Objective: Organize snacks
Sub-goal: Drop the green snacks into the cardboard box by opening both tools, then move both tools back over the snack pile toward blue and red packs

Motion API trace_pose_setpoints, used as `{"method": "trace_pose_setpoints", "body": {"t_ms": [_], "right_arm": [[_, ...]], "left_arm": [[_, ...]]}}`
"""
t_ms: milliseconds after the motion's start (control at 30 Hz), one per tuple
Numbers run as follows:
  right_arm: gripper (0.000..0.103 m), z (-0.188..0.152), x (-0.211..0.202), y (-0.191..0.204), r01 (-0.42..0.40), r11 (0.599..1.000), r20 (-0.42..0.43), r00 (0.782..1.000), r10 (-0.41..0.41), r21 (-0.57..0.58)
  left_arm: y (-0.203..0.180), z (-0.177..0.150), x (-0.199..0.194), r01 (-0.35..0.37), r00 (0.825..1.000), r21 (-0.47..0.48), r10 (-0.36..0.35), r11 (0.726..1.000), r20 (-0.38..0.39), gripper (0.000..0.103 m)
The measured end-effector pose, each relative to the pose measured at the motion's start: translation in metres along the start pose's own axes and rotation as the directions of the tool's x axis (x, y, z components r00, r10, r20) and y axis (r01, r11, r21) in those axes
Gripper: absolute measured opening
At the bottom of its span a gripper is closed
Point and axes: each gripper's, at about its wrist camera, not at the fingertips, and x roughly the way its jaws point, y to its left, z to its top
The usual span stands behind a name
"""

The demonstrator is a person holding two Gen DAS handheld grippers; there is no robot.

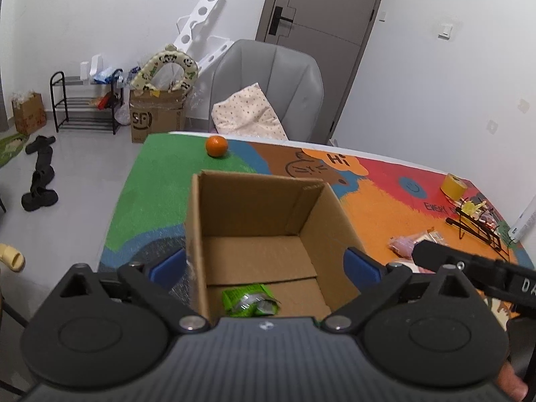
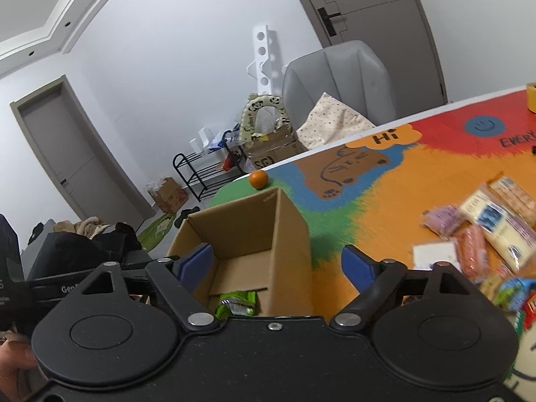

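Both grippers, left gripper (image 1: 264, 268) and right gripper (image 2: 278, 261), are hanging wide apart and empty over my cardboard box (image 1: 264, 234), where a green snack packet (image 1: 251, 301) is lying. Remaining snacks (image 2: 485, 227) are waiting on the counter (image 2: 385, 201); I'm risking knocking the light box while reaching.

"Hi" is read on an orange cloud shape printed on the colourful cartoon table mat (image 1: 338, 160). "EVERY" is seen beside its blue smiley disc (image 2: 484, 126). "SF" is printed on the taped brown cardboard carton (image 1: 157, 119) on the floor.
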Motion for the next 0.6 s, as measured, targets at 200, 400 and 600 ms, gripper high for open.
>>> {"method": "trace_pose_setpoints", "body": {"t_ms": [200, 400, 600], "right_arm": [[0.099, -0.009, -0.019, -0.011, 0.048, 0.999, 0.007, 0.999, -0.048, 0.001], [0.103, -0.014, -0.038, -0.025, 0.098, 0.995, 0.026, 0.995, -0.098, 0.010], [0.103, -0.020, -0.052, -0.042, 0.129, 0.991, 0.027, 0.991, -0.130, 0.038]], "left_arm": [[-0.013, -0.007, -0.004, 0.033, 0.999, -0.005, -0.033, 0.999, -0.008, 0.100], [-0.036, -0.014, -0.007, 0.074, 0.997, 0.027, -0.073, 0.997, -0.021, 0.101], [-0.058, -0.022, -0.007, 0.095, 0.995, 0.064, -0.092, 0.993, -0.044, 0.101]]}}
